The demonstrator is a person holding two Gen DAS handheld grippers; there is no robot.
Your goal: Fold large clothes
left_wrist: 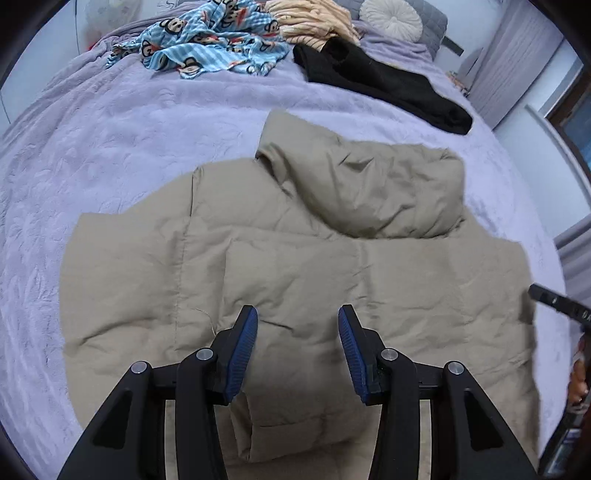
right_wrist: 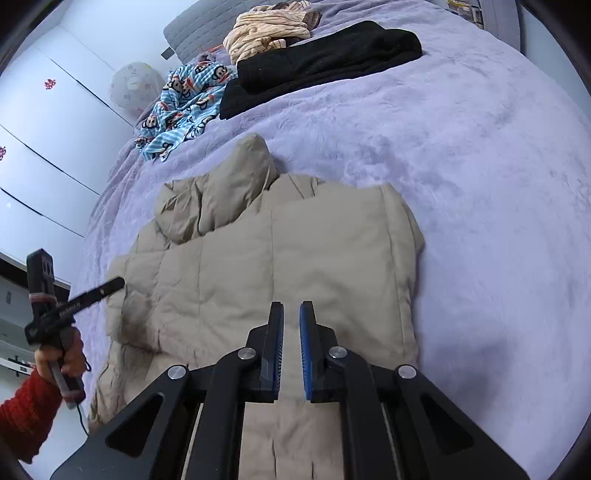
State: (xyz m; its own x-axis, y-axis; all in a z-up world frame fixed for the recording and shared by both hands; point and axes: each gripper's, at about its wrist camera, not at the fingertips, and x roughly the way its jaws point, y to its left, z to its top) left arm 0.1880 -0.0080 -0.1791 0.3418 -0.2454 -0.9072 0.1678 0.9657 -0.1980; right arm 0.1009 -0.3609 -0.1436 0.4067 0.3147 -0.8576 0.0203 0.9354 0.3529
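Observation:
A beige hooded puffer jacket (left_wrist: 295, 258) (right_wrist: 277, 266) lies spread flat on the purple bedspread (left_wrist: 110, 147) (right_wrist: 480, 184), its hood (left_wrist: 388, 192) (right_wrist: 221, 192) turned toward the far side. My left gripper (left_wrist: 298, 317) hovers over the jacket's lower middle, open, with nothing between its blue pads. My right gripper (right_wrist: 291, 308) hangs above the jacket's near part with only a narrow gap between its pads, and nothing is in that gap. In the right wrist view a hand (right_wrist: 62, 358) in a red sleeve holds the left gripper at the jacket's left edge.
At the far end of the bed lie a black garment (left_wrist: 388, 88) (right_wrist: 321, 55), a blue monkey-print cloth (left_wrist: 207, 44) (right_wrist: 181, 107) and a cream striped garment (left_wrist: 314, 18) (right_wrist: 266, 29). A round cushion (left_wrist: 391, 18) sits at the headboard. White wardrobe doors (right_wrist: 37, 147) stand at the left.

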